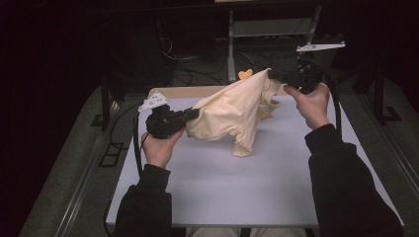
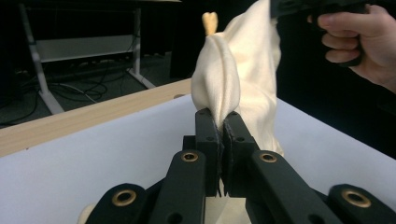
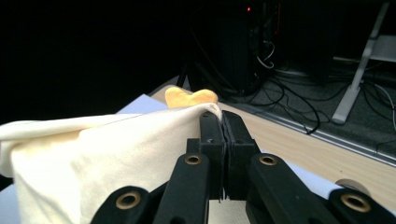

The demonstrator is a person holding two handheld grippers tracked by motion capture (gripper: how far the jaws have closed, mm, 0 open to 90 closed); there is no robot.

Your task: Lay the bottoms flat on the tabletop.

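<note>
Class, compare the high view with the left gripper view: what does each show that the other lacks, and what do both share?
High view alone: both sleeves, the left hand, and the cloth's lower end touching the table.
Left gripper view alone: the left gripper close up, jaws shut on a pinched fold.
Both: the cream cloth, the right hand, the white table.

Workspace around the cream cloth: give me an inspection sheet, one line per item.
Surface: white table top, wooden strip along its far edge.
Job's things: cream cloth held up between both grippers, lower end hanging to the table.
Clutter: small orange piece behind the cloth.
Grippers: left gripper shut on the cloth; right gripper shut on the cloth.
Cables: one trails from each gripper; loose cables on the floor beyond.
Surroundings: dark room, grey metal frame.
</note>
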